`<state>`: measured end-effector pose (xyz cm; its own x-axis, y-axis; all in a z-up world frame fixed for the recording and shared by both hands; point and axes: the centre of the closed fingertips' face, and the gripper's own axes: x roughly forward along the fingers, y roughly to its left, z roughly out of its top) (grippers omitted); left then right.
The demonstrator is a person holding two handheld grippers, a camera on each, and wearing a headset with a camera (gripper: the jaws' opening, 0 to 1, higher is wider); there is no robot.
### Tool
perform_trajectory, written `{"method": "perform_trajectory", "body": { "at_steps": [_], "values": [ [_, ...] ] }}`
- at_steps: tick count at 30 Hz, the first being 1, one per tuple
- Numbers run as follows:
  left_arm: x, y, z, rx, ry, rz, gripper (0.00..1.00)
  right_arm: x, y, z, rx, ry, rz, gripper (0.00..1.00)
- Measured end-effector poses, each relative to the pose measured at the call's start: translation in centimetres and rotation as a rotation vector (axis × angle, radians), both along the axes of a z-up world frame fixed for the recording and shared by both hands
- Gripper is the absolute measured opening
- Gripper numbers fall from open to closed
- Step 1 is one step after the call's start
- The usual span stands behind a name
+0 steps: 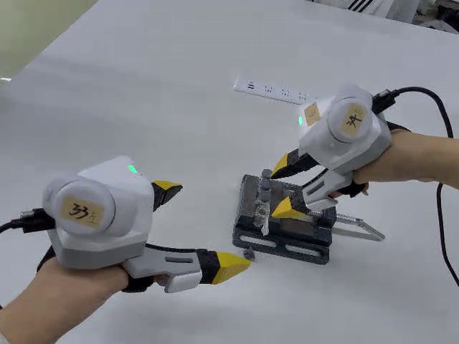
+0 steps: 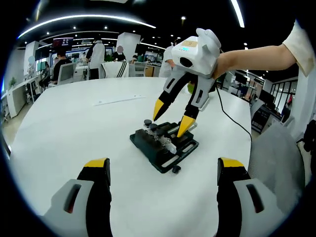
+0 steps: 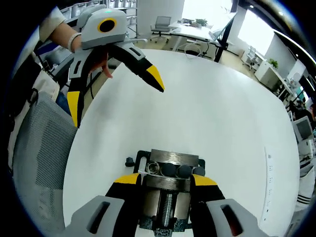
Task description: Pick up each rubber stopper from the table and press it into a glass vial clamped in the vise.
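A black vise [image 1: 287,228] stands on the white table and clamps a row of glass vials. Three of them carry dark rubber stoppers [image 3: 183,170]; the one at the end, a clear vial [image 3: 153,168], stands unstoppered. One loose stopper [image 1: 249,253] lies on the table beside the vise base. My right gripper [image 1: 282,188] hovers open just over the vise, its yellow tips straddling the vial row and holding nothing. My left gripper [image 1: 204,228] is open and empty to the left of the vise, a short way from the loose stopper [image 2: 176,170].
A white power strip [image 1: 272,91] lies on the table behind the vise. A black cable [image 1: 441,215] trails from the right gripper. The vise handle [image 1: 358,228] sticks out to the right. A mesh chair [image 3: 39,153] stands by the table edge.
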<state>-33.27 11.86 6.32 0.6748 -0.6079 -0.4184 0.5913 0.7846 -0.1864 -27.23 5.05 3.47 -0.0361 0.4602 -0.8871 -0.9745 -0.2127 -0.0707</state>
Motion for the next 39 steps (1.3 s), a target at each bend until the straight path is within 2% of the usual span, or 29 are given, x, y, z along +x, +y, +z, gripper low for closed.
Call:
{"method": "perform_trajectory", "body": {
  "at_steps": [6,13,19,23,27,31,34,37,39],
  "values": [
    [-0.2,0.1,0.1,0.005,-0.001,-0.002,0.88,-1.2,0.0,0.3,0.034,0.005,0.005,0.43],
    [-0.4,0.2,0.3,0.014,-0.002,-0.007,0.88,-2.0,-0.2,0.8,0.073,0.020,0.004,0.42],
    [-0.5,0.3,0.4,0.017,-0.002,-0.006,0.88,-4.2,-0.1,1.2,0.118,0.042,0.024,0.37],
    [-0.6,0.5,0.2,0.021,0.002,-0.003,0.88,-6.0,0.2,0.2,0.124,0.058,0.060,0.35],
    [-0.8,0.6,0.2,0.023,0.005,0.002,0.88,-7.1,0.7,-1.1,0.131,0.064,0.082,0.32],
    [-1.0,0.8,0.1,0.025,0.011,0.009,0.87,-7.4,1.0,-2.3,0.117,0.048,0.118,0.28],
    [-1.1,0.8,0.0,0.024,0.014,0.015,0.87,-7.1,0.9,-3.3,0.096,0.023,0.134,0.25],
    [-1.3,0.9,-0.1,0.025,0.021,0.020,0.87,-6.9,0.9,-4.5,0.089,0.025,0.153,0.20],
    [-1.4,0.9,-0.2,0.022,0.024,0.024,0.87,-6.6,0.9,-4.8,0.092,0.003,0.171,0.19]
  ]
}}
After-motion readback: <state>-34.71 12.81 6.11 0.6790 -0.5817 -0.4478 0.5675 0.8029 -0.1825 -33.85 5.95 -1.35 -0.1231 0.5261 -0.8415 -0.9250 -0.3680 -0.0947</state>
